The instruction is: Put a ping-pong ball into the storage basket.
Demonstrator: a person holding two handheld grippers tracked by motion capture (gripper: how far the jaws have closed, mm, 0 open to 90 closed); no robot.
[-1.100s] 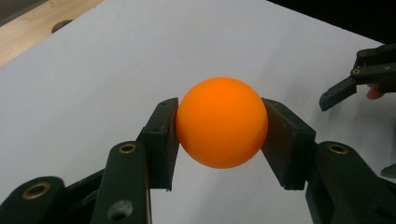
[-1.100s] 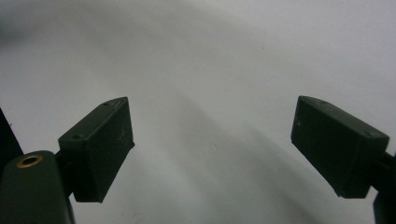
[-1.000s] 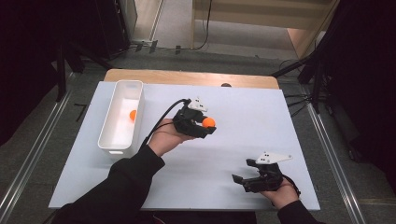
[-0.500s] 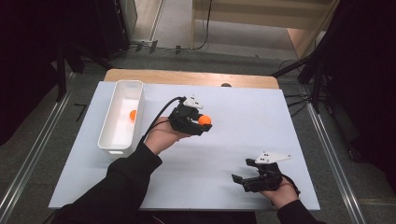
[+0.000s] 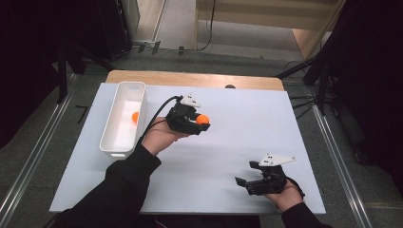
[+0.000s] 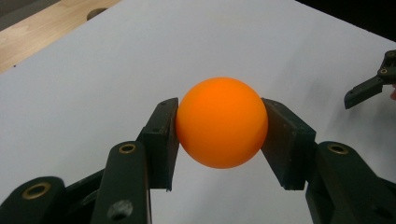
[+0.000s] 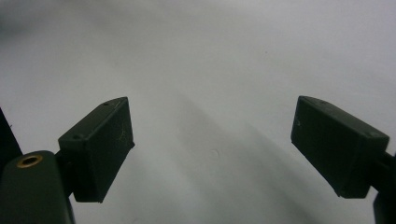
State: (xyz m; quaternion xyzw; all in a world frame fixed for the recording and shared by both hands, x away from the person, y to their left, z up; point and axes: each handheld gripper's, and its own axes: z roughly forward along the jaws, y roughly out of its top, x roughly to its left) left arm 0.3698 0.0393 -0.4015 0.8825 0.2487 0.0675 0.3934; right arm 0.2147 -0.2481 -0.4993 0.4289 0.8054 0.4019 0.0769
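Observation:
An orange ball [image 5: 203, 119] [image 6: 221, 122] is clamped between the jaws of my left gripper [image 5: 202, 122] [image 6: 219, 140], held above the middle of the white table top [image 5: 237, 128]. A second orange ball [image 5: 135, 117] lies inside the white bin [image 5: 114, 142] at the table's left. My right gripper [image 5: 243, 183] [image 7: 212, 144] rests low near the front right of the table, open, with bare white surface between its jaws. In the left gripper view the right gripper's black fingers [image 6: 369, 88] show far off at the right edge.
A wooden strip [image 5: 190, 78] with a dark hole [image 5: 230, 86] runs along the table's far edge. Dark stands and rails flank both sides of the table. Open white surface lies between the two grippers.
My left gripper, with the ball in it, has drifted slightly left, toward the bin. The right gripper has stayed where it was.

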